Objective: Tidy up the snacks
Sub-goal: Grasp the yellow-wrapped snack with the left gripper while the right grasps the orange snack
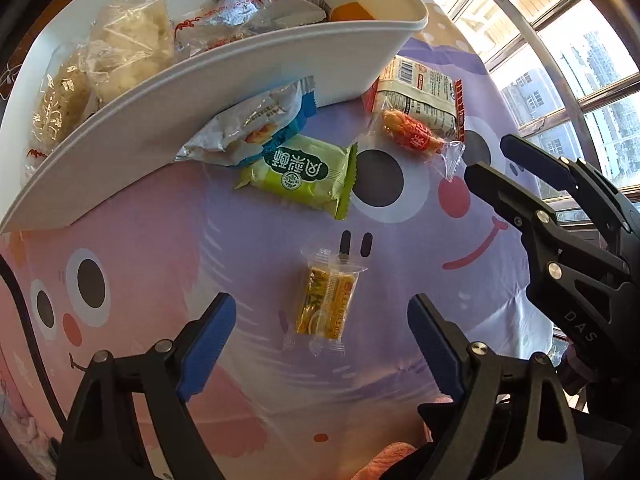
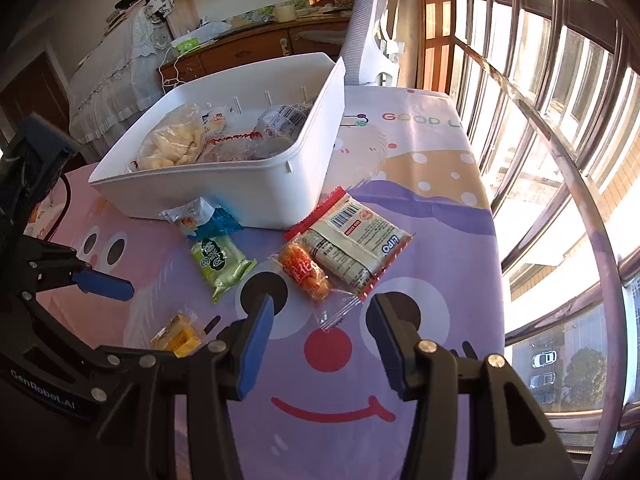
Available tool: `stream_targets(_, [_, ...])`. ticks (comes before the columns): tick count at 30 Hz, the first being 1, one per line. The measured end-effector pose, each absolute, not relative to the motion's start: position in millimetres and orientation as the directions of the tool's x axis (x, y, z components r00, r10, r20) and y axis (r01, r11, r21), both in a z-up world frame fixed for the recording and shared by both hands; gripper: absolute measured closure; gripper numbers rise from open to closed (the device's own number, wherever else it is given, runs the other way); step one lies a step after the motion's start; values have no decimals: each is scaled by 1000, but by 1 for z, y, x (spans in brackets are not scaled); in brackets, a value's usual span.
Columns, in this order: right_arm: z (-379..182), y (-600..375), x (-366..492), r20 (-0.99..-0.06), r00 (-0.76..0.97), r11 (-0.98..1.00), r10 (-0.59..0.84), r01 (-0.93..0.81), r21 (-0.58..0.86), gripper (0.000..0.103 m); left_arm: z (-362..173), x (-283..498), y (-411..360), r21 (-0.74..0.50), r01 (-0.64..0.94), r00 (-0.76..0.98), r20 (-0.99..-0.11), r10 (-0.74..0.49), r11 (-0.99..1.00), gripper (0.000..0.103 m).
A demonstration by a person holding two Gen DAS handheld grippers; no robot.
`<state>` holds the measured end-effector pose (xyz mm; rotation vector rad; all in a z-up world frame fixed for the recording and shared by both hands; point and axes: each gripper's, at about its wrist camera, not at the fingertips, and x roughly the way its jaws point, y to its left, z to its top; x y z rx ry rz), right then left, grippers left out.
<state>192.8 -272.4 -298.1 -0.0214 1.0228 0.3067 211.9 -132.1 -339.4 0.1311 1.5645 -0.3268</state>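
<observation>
A small yellow snack packet [image 1: 326,304] [image 2: 178,336] lies on the cartoon tablecloth [image 1: 400,264]. My left gripper [image 1: 320,304] [image 2: 94,212] points down over it, open, one blue pad on either side and clear of it. My right gripper [image 2: 320,304] [image 1: 490,156] is open and empty, just short of the clear wrapper end of an orange snack [image 2: 304,272] [image 1: 408,136]. Beside that lies a red-edged biscuit pack [image 2: 352,244] [image 1: 420,96]. A green packet [image 1: 304,172] [image 2: 220,264] and a blue-and-white packet [image 1: 256,124] [image 2: 204,216] lie by the white bin [image 1: 240,80] [image 2: 224,196], which holds several bagged snacks.
The table's right edge [image 2: 486,200] runs along a barred window [image 2: 560,160]. A black cable [image 2: 66,196] crosses the cloth on the left. Behind the bin stand a white chair back [image 2: 372,40] and a wooden cabinet [image 2: 248,48].
</observation>
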Motion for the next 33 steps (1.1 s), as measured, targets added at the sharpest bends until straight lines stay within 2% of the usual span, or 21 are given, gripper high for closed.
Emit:
stream_targets(5, [-310, -267, 204, -840, 475, 942, 261, -314, 116, 53, -359, 211, -139, -105, 289, -65, -994, -90, 951, 16])
stream_targets(11, [-325, -261, 216, -848, 450, 930, 279, -348, 121, 62, -371, 212, -142, -80, 292, -81, -995, -58, 953, 27])
stream_targets(13, [-328, -259, 220, -850, 444, 926, 284, -357, 123, 67, -374, 212, -143, -77, 290, -85, -995, -55, 954, 37])
stream_targets(18, [-335, -255, 227, -858, 422, 918, 294, -376, 129, 78, -379, 219, -144, -64, 290, -96, -995, -37, 955, 46])
stream_targets(20, [-337, -254, 228, -859, 417, 915, 297, -382, 131, 79, -379, 222, -144, -58, 288, -92, -995, -33, 956, 51])
stream_targets(25, [-338, -254, 229, -864, 403, 911, 303, -387, 138, 82, -376, 238, -142, -67, 270, -94, -995, -43, 961, 74])
stream_targets(33, [-337, -254, 231, -876, 378, 915, 298, -376, 149, 83, -371, 243, -139, -87, 267, -83, -994, -67, 960, 78])
